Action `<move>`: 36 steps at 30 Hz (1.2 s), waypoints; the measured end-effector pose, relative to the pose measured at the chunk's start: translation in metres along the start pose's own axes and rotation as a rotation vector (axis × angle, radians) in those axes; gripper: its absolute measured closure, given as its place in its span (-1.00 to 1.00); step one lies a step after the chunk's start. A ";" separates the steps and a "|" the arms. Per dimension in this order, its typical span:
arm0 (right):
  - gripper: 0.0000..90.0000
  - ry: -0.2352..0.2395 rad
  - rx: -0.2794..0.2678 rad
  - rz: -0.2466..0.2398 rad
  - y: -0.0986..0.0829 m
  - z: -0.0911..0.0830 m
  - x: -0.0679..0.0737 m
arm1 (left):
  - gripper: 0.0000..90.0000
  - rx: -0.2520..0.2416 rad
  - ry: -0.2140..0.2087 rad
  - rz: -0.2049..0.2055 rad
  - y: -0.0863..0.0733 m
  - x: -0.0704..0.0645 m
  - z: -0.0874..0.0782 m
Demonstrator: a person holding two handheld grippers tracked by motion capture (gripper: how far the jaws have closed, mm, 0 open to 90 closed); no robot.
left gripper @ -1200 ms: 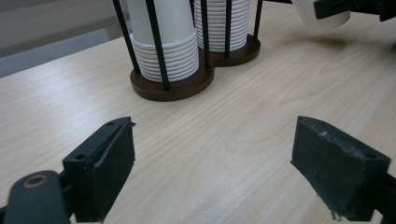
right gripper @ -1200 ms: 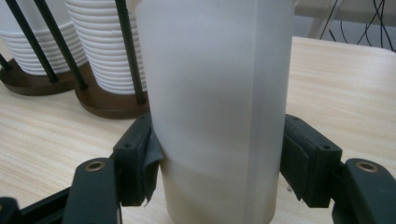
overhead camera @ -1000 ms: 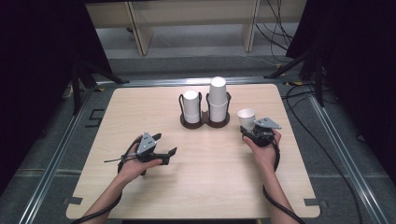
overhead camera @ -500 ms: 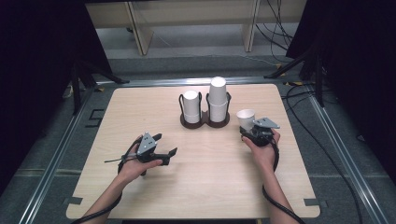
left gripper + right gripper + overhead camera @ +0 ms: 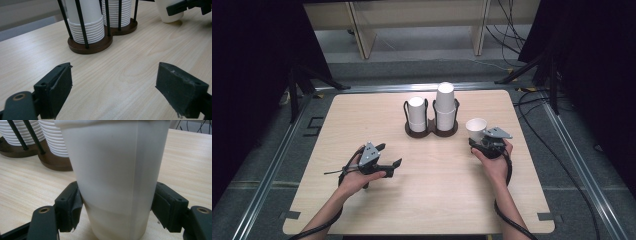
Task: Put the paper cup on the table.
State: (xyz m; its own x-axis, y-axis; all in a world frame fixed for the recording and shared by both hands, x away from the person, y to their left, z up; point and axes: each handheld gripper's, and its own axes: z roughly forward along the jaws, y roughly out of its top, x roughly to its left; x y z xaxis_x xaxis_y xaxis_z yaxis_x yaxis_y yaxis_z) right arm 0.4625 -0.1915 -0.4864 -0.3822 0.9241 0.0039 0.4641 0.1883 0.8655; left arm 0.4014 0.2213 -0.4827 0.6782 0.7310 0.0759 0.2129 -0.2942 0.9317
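Little has shifted over the last second: my right claw (image 5: 478,136) still grips the cup (image 5: 476,129) standing on the desk (image 5: 437,195) beside the rack (image 5: 431,129), my left claw (image 5: 388,156) stays open and idle, so the cup seems placed.

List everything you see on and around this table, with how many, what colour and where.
single paper cup: one, white, upright on the table right of the holder, between the jaws of the right gripper
cup stacks: two, white, upside down in the holder, the right one taller
cup holder: one, dark brown base with black wire posts, back centre of the table
table: one, light wood, rounded corners
cables: several, black, on the grey floor to the right and behind
left gripper: one, black, jaws wide apart, holding nothing, front left of the table
right gripper: one, black, jaws on both sides of the single paper cup
hands: two, one on each gripper
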 end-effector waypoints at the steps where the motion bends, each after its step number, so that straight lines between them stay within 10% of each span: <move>1: -0.34 0.004 -0.001 -0.002 -0.001 0.000 0.000 | -0.71 0.005 0.000 -0.003 0.000 -0.001 0.000; 36: -0.65 -0.004 0.010 0.024 0.001 -0.017 0.006 | -0.71 -0.012 0.023 -0.010 -0.007 0.001 -0.005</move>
State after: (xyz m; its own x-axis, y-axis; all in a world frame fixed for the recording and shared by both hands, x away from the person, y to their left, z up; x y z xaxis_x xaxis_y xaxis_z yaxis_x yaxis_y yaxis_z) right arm 0.4471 -0.1914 -0.4769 -0.3677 0.9297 0.0225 0.4813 0.1696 0.8600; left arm 0.3974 0.2276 -0.4877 0.6593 0.7482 0.0745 0.2112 -0.2794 0.9367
